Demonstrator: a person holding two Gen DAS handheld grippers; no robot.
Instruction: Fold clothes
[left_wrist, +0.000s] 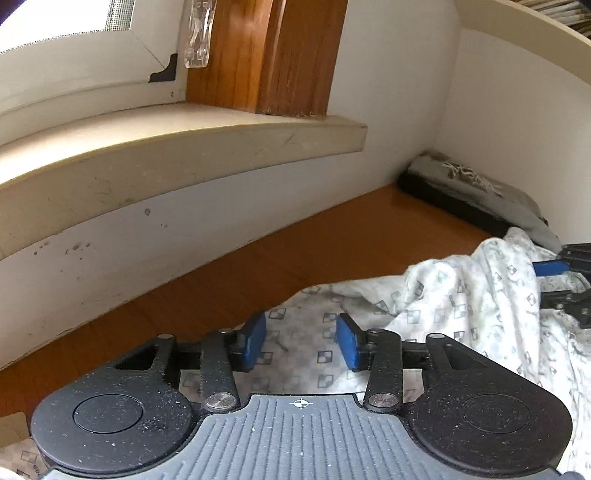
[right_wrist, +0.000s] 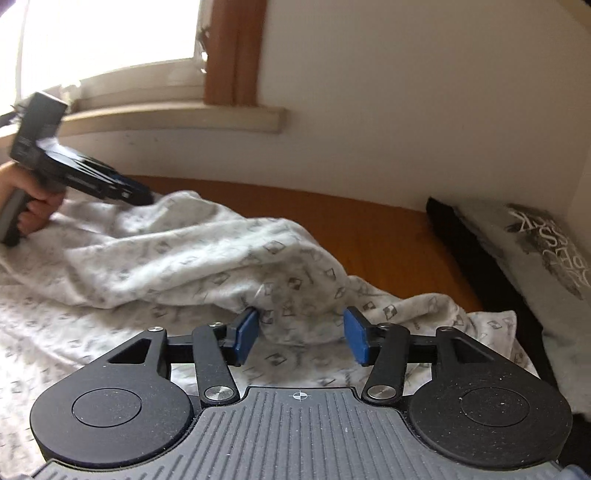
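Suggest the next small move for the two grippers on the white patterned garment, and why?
Probably close both on the cloth. The left gripper and right gripper stand open, pads not pinching, over the rumpled white patterned garment on the brown wooden table.

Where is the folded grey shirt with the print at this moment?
The folded grey shirt lies at the far right in both views, on a black garment against the wall, beyond the white patterned cloth.

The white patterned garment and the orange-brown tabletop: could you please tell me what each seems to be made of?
The white patterned garment looks like soft matte knit cotton: it slumps in rounded, fuzzy folds. The orange-brown tabletop looks like varnished wood or wood-look laminate: faint grain with a soft sheen.
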